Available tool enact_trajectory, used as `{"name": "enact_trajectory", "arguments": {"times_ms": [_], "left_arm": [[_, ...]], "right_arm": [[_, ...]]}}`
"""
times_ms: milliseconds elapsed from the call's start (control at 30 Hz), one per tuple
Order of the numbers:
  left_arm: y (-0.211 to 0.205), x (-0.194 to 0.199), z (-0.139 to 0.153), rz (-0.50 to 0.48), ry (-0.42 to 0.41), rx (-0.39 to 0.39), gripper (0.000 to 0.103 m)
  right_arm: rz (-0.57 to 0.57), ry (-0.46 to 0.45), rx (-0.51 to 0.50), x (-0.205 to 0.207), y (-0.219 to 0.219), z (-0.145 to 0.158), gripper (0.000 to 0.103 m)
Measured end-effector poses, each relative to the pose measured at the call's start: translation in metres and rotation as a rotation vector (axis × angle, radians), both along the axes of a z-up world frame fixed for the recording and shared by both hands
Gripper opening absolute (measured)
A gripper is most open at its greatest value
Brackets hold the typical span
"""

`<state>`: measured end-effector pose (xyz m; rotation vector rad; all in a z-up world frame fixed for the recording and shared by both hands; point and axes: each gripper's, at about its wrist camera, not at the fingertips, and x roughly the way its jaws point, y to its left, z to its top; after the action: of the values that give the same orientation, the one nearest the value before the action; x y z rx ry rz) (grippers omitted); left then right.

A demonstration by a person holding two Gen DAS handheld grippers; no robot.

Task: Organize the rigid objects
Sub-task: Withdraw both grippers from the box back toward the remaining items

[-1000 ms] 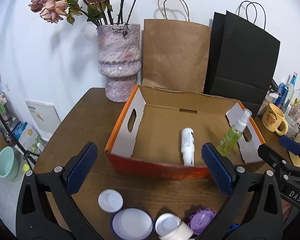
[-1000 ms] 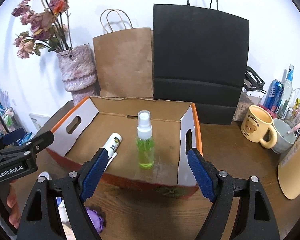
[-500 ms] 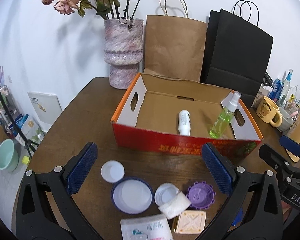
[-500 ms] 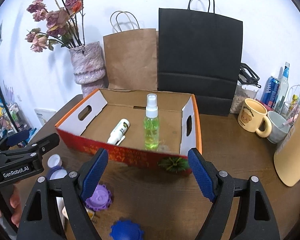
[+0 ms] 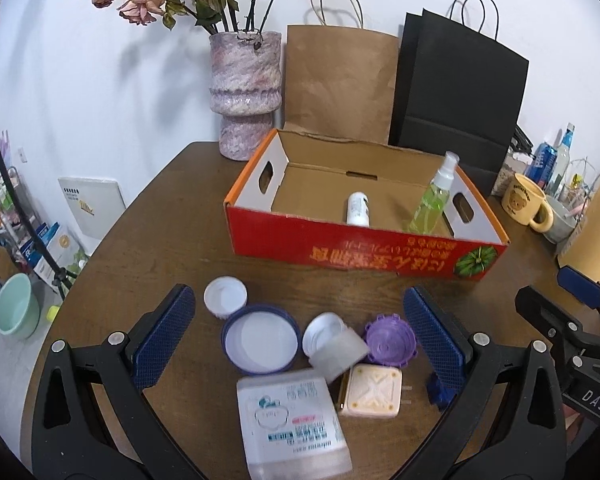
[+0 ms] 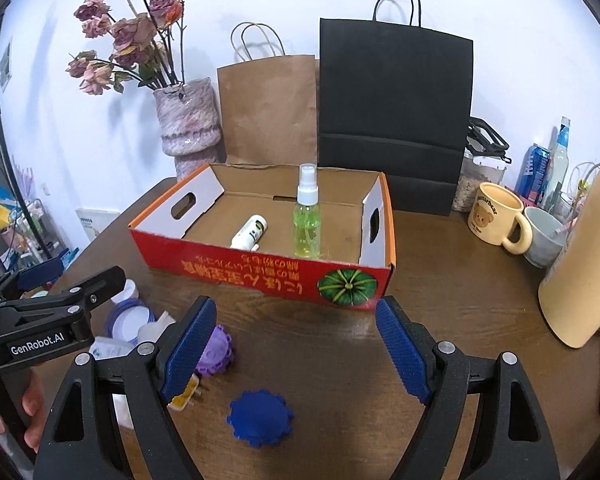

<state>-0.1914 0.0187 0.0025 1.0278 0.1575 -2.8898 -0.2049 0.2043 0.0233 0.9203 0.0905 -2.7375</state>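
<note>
A red cardboard box (image 5: 340,252) (image 6: 260,268) holds a green spray bottle (image 5: 434,200) (image 6: 307,216) standing upright and a white bottle (image 5: 357,210) (image 6: 250,234) lying down. In front of it on the table lie a white cap (image 5: 225,296), a purple-rimmed lid (image 5: 261,338), a purple gear piece (image 5: 390,340) (image 6: 216,354), a beige plug (image 5: 374,394), a flat white pack (image 5: 292,420) and a blue gear piece (image 6: 259,418). My left gripper (image 5: 300,340) hangs open above these small items. My right gripper (image 6: 296,350) is open too, over bare table with the blue gear piece just below it.
Behind the box stand a pink vase with dried flowers (image 5: 244,92), a brown paper bag (image 5: 336,84) and a black bag (image 6: 394,128). A yellow mug (image 6: 496,220), a grey cup, cans and a tall tan container (image 6: 584,272) crowd the right side.
Both grippers have drawn back from over the box toward the near table edge. The small lids, plug, pack and blue gear piece have come into view.
</note>
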Motion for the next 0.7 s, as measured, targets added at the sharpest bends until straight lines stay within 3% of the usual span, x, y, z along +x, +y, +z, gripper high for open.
{"name": "enact_trajectory", "arguments": {"times_ms": [700], "left_arm": [[0.013, 0.043, -0.041, 0.019, -0.101, -0.048, 0.103]], "right_arm": [[0.032, -0.091, 0.017, 0.043, 0.010, -0.040, 0.086]]}}
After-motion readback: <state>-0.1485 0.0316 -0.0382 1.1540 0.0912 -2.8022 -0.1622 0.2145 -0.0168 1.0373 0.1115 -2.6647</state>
